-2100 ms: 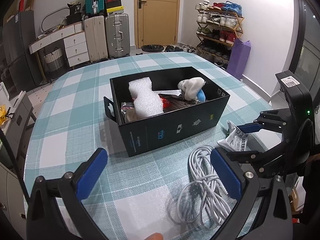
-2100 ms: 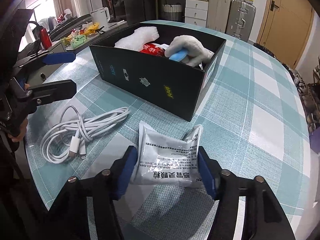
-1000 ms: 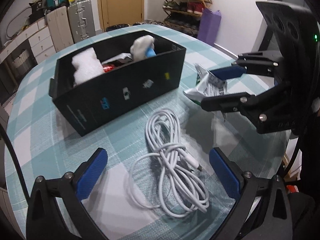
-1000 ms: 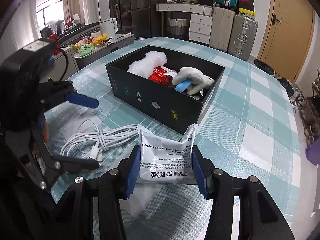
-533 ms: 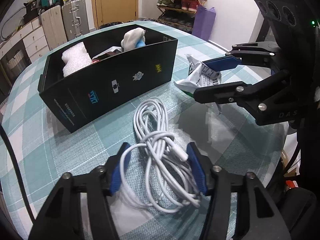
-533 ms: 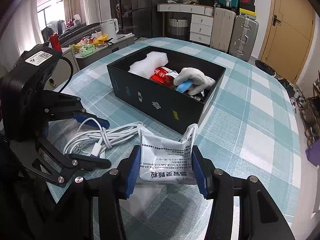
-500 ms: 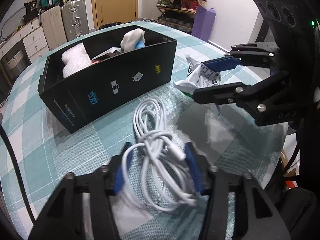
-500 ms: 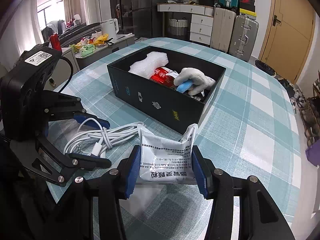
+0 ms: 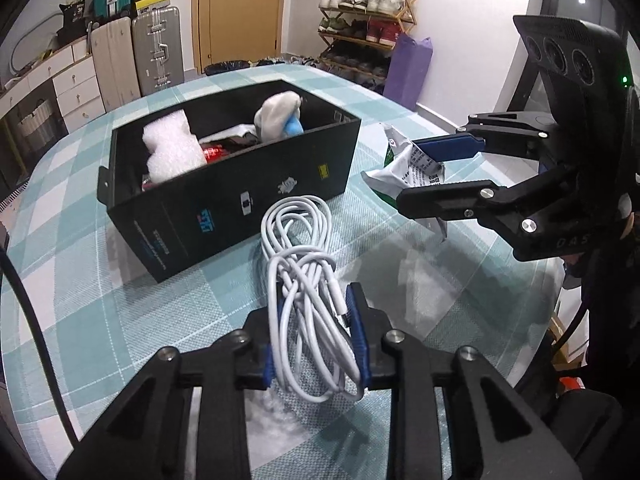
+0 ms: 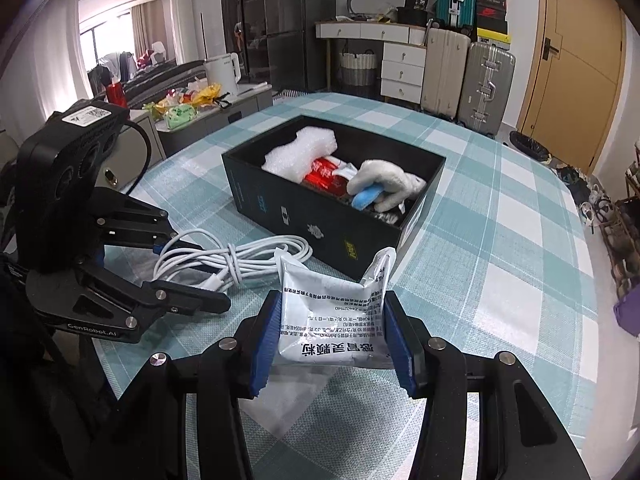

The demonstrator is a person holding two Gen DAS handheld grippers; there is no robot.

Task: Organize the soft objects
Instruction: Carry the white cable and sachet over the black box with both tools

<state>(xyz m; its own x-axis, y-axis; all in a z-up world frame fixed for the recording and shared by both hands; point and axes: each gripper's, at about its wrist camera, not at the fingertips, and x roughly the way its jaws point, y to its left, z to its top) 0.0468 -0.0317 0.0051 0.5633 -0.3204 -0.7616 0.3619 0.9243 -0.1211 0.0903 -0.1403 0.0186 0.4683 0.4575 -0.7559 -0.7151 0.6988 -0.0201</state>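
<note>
On the checked worktop (image 9: pixel 72 280), the left gripper (image 9: pixel 316 336) pinches the coiled white cable (image 9: pixel 304 264) between its blue fingers (image 9: pixel 356 332), just in front of the black box (image 9: pixel 224 200) holding foam (image 9: pixel 168 152) and a plush toy (image 9: pixel 278 114). Further right, the right gripper (image 10: pixel 332 340) clamps a white sachet (image 10: pixel 336 320) above the cloth.

Tablecloth (image 10: pixel 500 248): woven cloth, matt, teal-white check. Storage box (image 9: pixel 240 196): matt black card, small printed logos. Charging cable (image 9: pixel 304 280): smooth white plastic, slight sheen. Medicine sachet (image 10: pixel 334 320): glossy crinkled white film, black print. In box: foam wrap (image 10: pixel 300 154) white, pebbly, soft plush toy (image 10: pixel 386 186) fuzzy off-white. Gripper frames matt black plastic, bright metal screws, ribbed blue pads (image 10: pixel 264 344).
</note>
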